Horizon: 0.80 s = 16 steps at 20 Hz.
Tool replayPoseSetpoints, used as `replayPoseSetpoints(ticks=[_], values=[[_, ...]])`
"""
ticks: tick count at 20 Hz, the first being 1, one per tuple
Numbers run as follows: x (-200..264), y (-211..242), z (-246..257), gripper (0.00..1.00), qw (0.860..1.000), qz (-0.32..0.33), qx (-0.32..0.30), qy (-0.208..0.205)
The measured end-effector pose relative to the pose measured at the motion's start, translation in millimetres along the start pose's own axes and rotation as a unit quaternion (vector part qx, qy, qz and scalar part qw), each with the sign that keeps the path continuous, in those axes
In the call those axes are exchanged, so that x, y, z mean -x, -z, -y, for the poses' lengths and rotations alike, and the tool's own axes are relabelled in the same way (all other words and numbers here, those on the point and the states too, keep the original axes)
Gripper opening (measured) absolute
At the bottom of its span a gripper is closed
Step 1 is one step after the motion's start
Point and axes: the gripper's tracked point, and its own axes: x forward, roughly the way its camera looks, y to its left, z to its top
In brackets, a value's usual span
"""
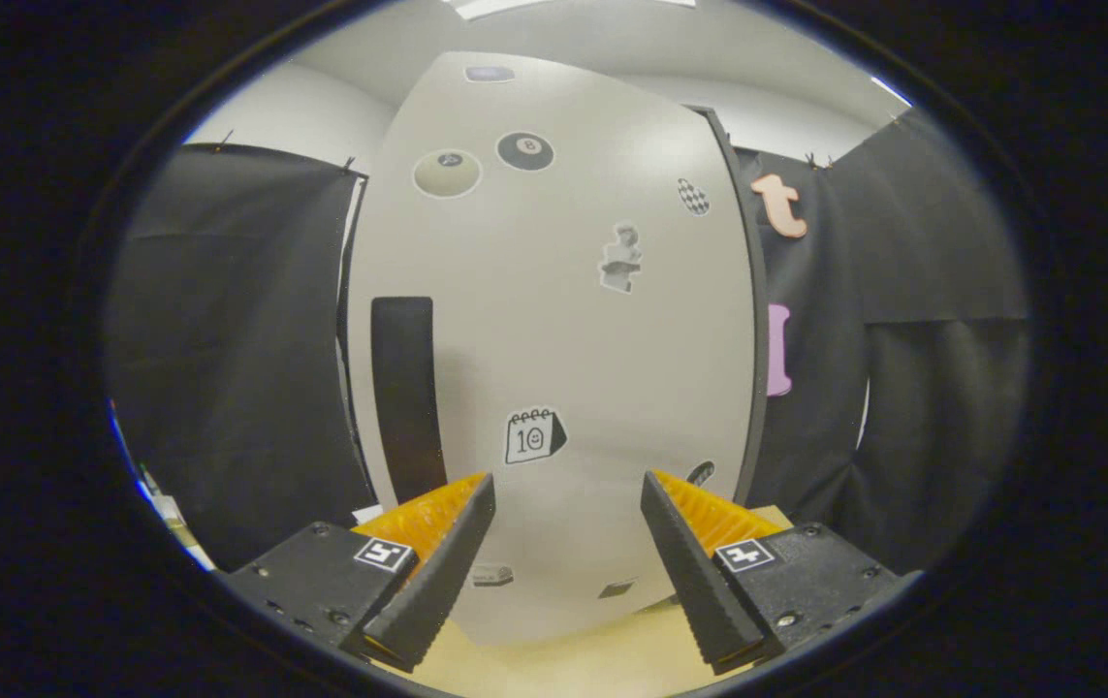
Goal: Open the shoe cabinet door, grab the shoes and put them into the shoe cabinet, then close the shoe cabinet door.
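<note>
The shoe cabinet door (563, 320) stands shut in front of you, a pale panel with stickers scattered over it, and it faces the hand-held gripper (565, 480) squarely. In the gripper view, your two fingers are spread wide apart with nothing between them; past the gap you see only the lower part of the door, with a small calendar sticker (534, 436) just above the left fingertip. The dark vertical handle (405, 388) runs down the door's left side, and its lower end sits just beyond and slightly left of your left finger, so the fingers are not lined up on it at present. The open spread would suit a grip across that handle, which is likely why you hold the fingers that wide, though this is a judgement. The cabinet rests on a light wooden table (554, 659), whose surface shows below and between the fingers. No shoes can be made out from here, so you cannot tell whether they are already inside. A shut door fits both a cabinet still waiting to be opened and one closed again with the shoes stowed; the scene does not settle which.
</note>
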Motion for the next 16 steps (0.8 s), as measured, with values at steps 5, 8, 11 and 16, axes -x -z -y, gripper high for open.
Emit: replayPoseSetpoints(ticks=[5,8,11,16], values=[[2.3,9.2,-8.0,0.98,1.000,0.002,-0.001,-0.005],[7.9,15.7,-4.8,0.98,1.000,0.008,-0.001,0.005],[28.7,16.0,-4.3,0.98,1.000,0.027,-0.002,0.006],[73.8,15.9,10.0,0.98,0.997,0.068,-0.001,0.034]])
